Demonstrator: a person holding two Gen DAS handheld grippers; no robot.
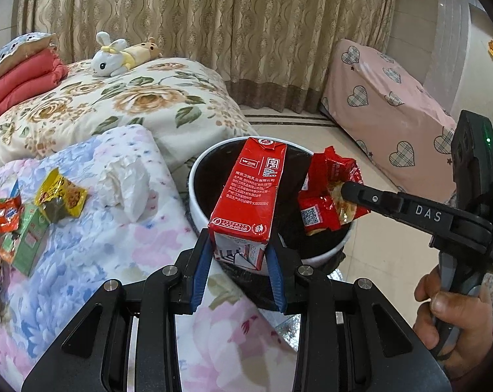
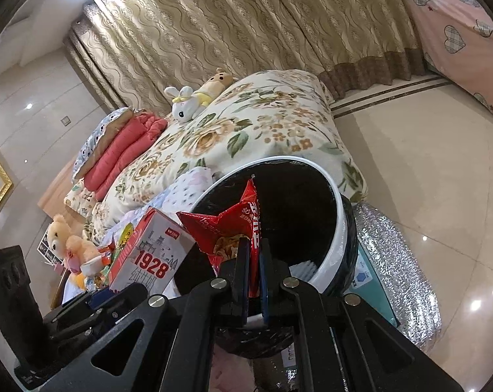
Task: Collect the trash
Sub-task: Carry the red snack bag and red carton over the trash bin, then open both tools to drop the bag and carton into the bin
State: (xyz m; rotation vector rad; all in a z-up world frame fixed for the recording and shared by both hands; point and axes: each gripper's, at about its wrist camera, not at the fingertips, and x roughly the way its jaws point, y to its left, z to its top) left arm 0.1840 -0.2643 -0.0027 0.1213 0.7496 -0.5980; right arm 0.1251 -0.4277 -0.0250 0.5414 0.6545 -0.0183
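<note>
Both tongs are tilted down over the bin (image 1: 197,202): a red milk carton (image 1: 249,192) is pinched in the left tongs (image 1: 240,254), a red snack wrapper (image 2: 236,225) in the tightly pressed right tongs (image 2: 253,261). More wrappers (image 1: 62,197) and a crumpled tissue (image 1: 125,186) are seen on the bed (image 1: 116,104) left of the bin, curtains (image 1: 214,16) behind it.

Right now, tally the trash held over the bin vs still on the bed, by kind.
Held, red milk carton: 1
Held, red crinkled snack wrapper: 1
On bed, yellow foil wrapper: 1
On bed, white crumpled tissue: 1
On bed, green box: 1
On bed, orange wrapper: 1
Total: 6
</note>
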